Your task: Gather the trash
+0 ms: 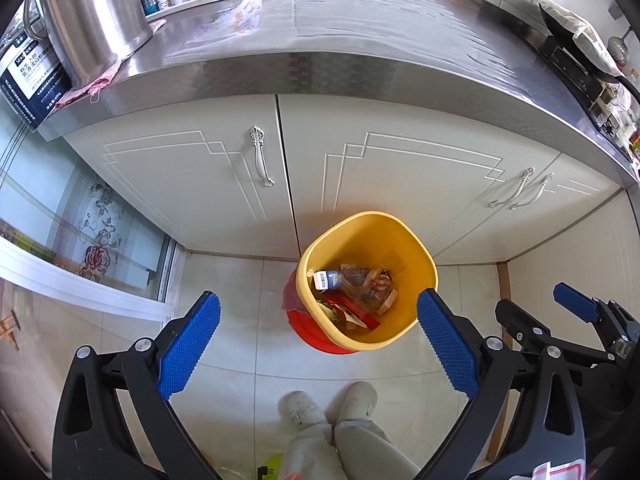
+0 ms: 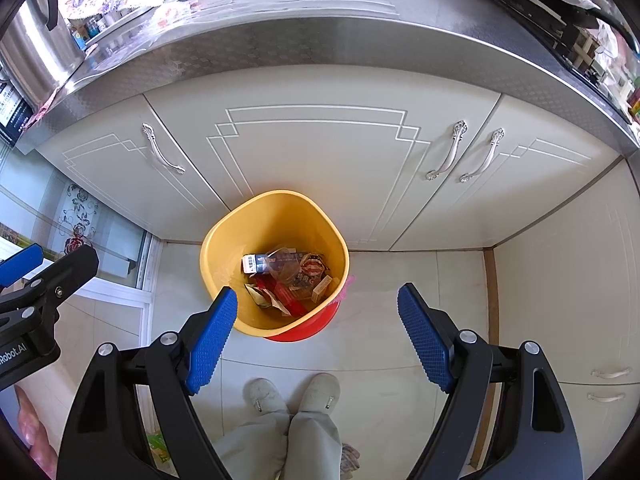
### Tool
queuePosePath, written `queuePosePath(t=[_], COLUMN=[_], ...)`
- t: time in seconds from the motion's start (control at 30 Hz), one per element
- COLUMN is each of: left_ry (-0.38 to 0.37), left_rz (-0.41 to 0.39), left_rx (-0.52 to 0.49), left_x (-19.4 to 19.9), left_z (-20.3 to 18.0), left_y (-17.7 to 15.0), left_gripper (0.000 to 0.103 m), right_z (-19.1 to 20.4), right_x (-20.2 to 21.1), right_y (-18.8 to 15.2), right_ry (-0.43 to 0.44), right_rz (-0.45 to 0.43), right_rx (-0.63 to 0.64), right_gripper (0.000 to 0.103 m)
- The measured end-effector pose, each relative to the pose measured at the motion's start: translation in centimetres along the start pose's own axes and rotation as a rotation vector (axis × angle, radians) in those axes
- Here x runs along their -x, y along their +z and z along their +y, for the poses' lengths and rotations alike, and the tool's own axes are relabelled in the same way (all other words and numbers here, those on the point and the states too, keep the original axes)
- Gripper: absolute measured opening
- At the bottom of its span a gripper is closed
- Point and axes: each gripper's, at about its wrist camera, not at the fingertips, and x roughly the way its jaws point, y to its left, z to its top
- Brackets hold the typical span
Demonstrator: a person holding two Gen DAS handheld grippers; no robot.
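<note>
- We see the yellow bin [image 1: 366,280] low and right of centre in the left wrist view, standing on the tiled floor [image 1: 240,300] just in front of the cream cabinet doors [image 1: 192,184].
- A red base [image 1: 316,332] shows under the bin's near side.
- The trash [image 1: 352,292] lies at the bottom of the bin: wrappers, a small white and blue packet with a barcode, crumpled clear plastic and a red pack.
- Our left gripper [image 1: 318,344] fills the lower part of that view; its jaws stand wide apart, the blue pads clear of everything, with nothing between them but floor and bin far below.
- Our right gripper [image 2: 318,336] sits the same way at the bottom of the right wrist view: jaws wide open and empty, the bin [image 2: 274,264] showing in the gap beyond the left pad.
- Across the top of both views runs the steel bench [image 1: 360,40], with a large metal pot [image 1: 92,12] at the upper left.
- At the bottom centre we see the person's pale shoes [image 2: 294,394] and trouser legs, close to the bin.
</note>
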Motion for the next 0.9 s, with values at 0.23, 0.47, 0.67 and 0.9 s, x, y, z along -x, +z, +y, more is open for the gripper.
queuePosePath(t=[0.23,0.47,0.67,0.9], left_ry=[0.000,-0.002,-0.003,-0.010], left_rz=[0.000,0.003,0.004,0.012], left_rx=[-0.001,0.000,0.001,0.008], left_x=[0.01,-0.11,-0.16,-0.40], left_z=[0.16,0.30,0.32,0.55], left_y=[-0.16,-0.16,-0.17,-0.04], left_gripper=[0.098,0.098,0.098,0.098], right_z=[0.11,0.11,0.10,0.17], right_x=[0.05,-0.01,-0.01,-0.04], right_y=[-0.10,0.03,0.06,0.15], right_ry=[-0.002,-0.001,-0.002,-0.003], right_rz=[0.000,0.000,0.000,0.002], right_rx=[-0.006,-0.004,-0.004,-0.001], right_gripper=[0.083,0.083,0.083,0.083])
